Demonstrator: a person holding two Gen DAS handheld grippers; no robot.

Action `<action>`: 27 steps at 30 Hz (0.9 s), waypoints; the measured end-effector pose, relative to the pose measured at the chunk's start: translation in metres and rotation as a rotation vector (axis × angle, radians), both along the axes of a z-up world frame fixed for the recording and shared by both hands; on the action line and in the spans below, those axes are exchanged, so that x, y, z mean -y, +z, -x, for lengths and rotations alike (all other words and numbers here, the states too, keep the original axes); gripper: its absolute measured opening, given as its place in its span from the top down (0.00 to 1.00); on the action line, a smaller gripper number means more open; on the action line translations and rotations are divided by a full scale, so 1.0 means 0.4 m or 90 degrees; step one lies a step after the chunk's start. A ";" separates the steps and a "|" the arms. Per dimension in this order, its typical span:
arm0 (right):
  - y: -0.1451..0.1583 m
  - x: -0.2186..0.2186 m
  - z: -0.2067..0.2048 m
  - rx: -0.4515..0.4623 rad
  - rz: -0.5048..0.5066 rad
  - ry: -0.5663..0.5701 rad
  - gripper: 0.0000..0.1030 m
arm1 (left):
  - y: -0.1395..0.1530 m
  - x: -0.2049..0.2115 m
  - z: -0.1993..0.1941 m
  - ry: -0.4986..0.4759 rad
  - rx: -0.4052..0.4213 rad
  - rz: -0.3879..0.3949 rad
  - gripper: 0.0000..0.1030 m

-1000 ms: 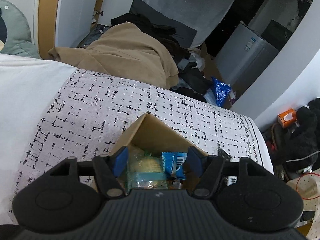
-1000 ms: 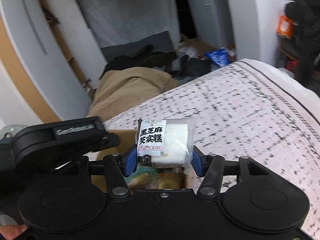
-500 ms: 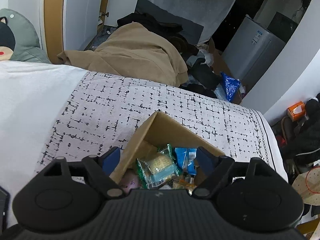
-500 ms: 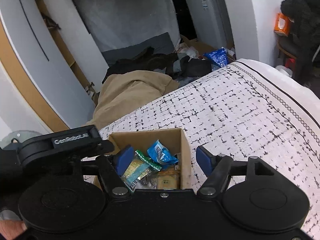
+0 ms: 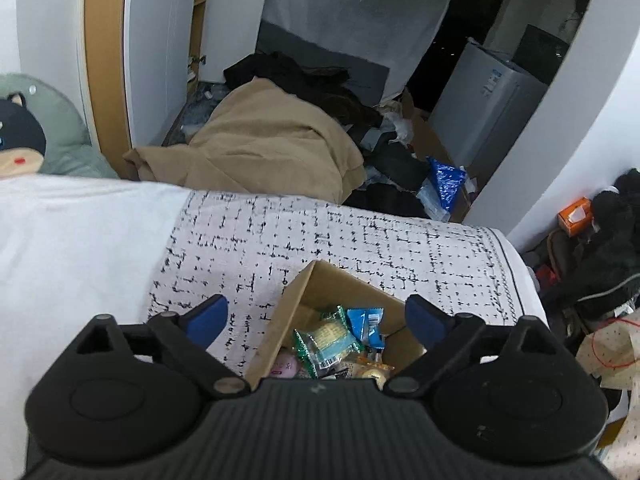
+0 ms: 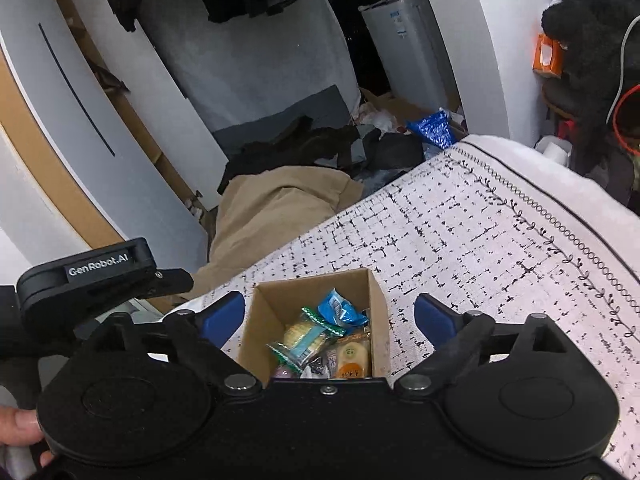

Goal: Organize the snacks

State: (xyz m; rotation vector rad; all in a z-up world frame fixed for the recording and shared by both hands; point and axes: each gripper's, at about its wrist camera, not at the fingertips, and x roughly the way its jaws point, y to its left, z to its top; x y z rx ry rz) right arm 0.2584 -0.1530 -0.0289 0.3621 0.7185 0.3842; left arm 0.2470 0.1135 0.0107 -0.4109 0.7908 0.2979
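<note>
A brown cardboard box [image 6: 378,304] [image 5: 340,284] stands on the black-and-white patterned bed cover, holding several wrapped snacks. Among them are a green-edged cracker pack [image 6: 306,338] [image 5: 328,340], a blue packet [image 6: 340,308] [image 5: 366,322] and an orange-labelled round snack [image 6: 352,358]. My right gripper [image 6: 330,318] hangs above the box, open, nothing between its blue pads. My left gripper [image 5: 316,318] is open too, above the box's left wall, holding nothing. The body of the left gripper [image 6: 86,276] shows at the left of the right wrist view.
The patterned cover [image 5: 320,236] [image 6: 500,240] spreads around the box; plain white bedding [image 5: 80,240] lies to the left. Beyond the bed edge are a tan blanket [image 5: 264,148], dark clothes, a blue bag [image 5: 444,178] and a white appliance [image 5: 492,116]. A hand [image 6: 20,428] grips the left tool.
My right gripper opened and let go of the white rice-cake pack, which is no longer between its fingers. My left gripper also opened. Both have risen, so more of the box shows.
</note>
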 end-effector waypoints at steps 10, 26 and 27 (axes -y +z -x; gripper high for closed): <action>0.075 0.046 0.092 0.026 -0.010 0.003 0.00 | 0.088 -0.004 0.099 -0.035 0.012 -0.007 0.04; 0.131 0.072 0.209 0.028 0.025 0.012 0.00 | 0.154 -0.005 0.247 -0.090 0.029 -0.026 0.00; 0.133 0.074 0.220 0.029 0.029 0.013 0.00 | 0.157 -0.005 0.256 -0.093 0.033 -0.028 0.00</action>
